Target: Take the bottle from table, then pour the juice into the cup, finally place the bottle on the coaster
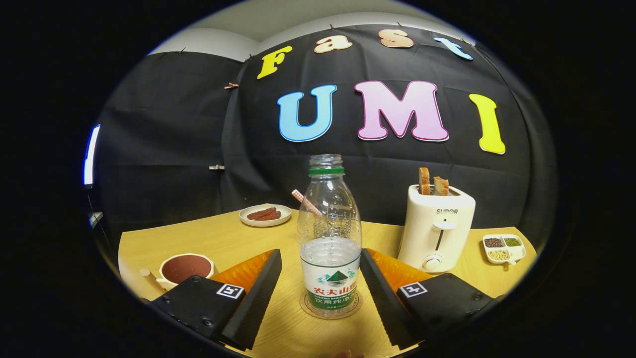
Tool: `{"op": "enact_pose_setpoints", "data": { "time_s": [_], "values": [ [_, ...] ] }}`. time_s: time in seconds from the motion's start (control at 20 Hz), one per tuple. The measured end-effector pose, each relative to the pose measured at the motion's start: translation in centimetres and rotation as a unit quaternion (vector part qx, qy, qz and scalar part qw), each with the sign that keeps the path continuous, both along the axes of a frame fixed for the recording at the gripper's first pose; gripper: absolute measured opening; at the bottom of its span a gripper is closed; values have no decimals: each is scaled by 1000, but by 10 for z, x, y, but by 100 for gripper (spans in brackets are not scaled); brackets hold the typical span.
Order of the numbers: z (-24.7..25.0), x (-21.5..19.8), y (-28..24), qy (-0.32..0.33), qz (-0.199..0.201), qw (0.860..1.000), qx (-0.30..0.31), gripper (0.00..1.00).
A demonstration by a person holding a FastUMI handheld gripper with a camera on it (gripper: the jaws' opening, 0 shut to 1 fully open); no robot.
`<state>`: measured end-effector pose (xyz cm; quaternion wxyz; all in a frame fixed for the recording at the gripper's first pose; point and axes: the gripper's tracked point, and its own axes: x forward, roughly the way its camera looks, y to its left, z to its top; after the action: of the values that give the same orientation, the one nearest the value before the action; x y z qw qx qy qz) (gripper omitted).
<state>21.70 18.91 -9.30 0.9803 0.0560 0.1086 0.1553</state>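
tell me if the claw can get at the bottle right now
Probably yes: the bottle stands upright on the clear coaster between the open claw fingers, with gaps either side and nothing blocking.

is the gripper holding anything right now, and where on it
Nothing: the gripper is open, its fingers apart on either side of the uncapped clear plastic bottle, not touching it.

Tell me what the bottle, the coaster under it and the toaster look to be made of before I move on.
Bottle: clear thin plastic, glossy; you see through it, with ribbed moulding. It stands between the open gripper fingers, untouched. Coaster: seemingly clear plastic or glass; the wood-look table shows through. Toaster: smooth cream shell, probably plastic, softly glossy.
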Motion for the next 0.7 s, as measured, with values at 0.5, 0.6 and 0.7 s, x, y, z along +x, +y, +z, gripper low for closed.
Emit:
{"op": "enact_pose_setpoints", "data": {
  "time_s": [0.5, 0.6, 0.7],
  "values": [
    [15, -53, -19, -2, 1, 1000, 5, 99],
    [28, -71, -26, -15, 2, 1000, 0, 99],
    [37, -92, -27, -24, 10, 1000, 1, 99]
  ]
}}
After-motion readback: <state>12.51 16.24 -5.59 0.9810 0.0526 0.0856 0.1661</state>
